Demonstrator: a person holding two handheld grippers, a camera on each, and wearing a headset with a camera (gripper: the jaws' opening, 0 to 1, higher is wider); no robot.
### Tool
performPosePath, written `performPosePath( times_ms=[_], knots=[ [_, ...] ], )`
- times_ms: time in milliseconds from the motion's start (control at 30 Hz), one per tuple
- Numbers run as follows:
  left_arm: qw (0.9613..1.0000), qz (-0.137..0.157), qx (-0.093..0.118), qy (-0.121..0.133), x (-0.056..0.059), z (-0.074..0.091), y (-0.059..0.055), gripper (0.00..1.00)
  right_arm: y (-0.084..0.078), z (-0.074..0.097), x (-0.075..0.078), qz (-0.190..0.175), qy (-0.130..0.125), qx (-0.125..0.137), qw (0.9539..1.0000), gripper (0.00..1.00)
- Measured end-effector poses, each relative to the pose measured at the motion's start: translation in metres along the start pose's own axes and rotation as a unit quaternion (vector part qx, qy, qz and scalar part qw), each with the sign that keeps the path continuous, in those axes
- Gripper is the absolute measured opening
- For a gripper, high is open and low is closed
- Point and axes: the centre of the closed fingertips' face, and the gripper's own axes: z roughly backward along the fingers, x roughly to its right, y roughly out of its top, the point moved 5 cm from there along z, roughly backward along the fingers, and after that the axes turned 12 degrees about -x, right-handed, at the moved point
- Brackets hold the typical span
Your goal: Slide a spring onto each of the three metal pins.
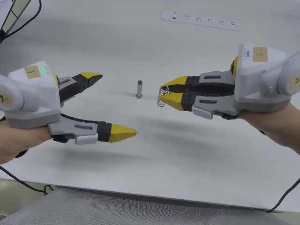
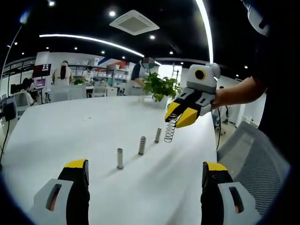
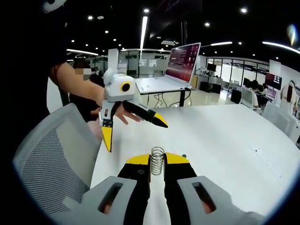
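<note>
Right gripper (image 1: 165, 93): my fingers are clenched on a spring, pinching it near one end right at the yellow tips.
Held spring (image 1: 162, 97): in my right gripper view it stands upright between the tips (image 3: 157, 160); in the left gripper view it hangs below them (image 2: 170, 131), clear of the table.
Left gripper (image 1: 111, 104): released, with my fingers (image 2: 77, 174) spread wide and nothing between them; it is held above the table on the left and points toward the pins.
Bare pin (image 2: 120, 158): upright on the table, nearest my left gripper, with no spring on it.
Middle pin (image 2: 142, 146): upright, with a coil around its shaft.
Far pin (image 2: 158, 135): upright, also wearing a coil, and just beside the lower end of the held spring; I cannot tell whether they touch.
Row: the three pins run in a line away from my left gripper toward my right one.
Head view pin (image 1: 139, 89): one pin stands just left of the held spring; I cannot tell which of the three it is.
Table (image 1: 187, 154): white and smooth.
Power strip (image 1: 204, 21): white, lying flat at the far edge, well apart from the pins.
Mesh chair (image 3: 47, 159): grey, beside the table's near edge.
Laptop (image 3: 183, 61): open on another desk behind.
</note>
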Motion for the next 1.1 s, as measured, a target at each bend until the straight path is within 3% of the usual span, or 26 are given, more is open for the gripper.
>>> performPosePath(
  times_ms=[633, 833, 1100],
  knots=[
    [0.9999, 0.007, -0.007, 0.002, 0.001, 0.002, -0.005, 0.99, 0.003, -0.021, 0.017, -0.014, -0.006, 0.001, 0.9999, 0.07],
    [0.9999, 0.008, -0.007, 0.003, 0.001, 0.005, -0.007, 0.99, 0.009, -0.030, 0.025, -0.012, -0.016, 0.002, 0.9998, 0.07],
    [0.9999, 0.010, -0.006, 0.004, 0.001, 0.006, -0.009, 0.99, 0.015, -0.036, 0.041, -0.038, -0.035, 0.011, 0.9986, 0.07]
  ],
)
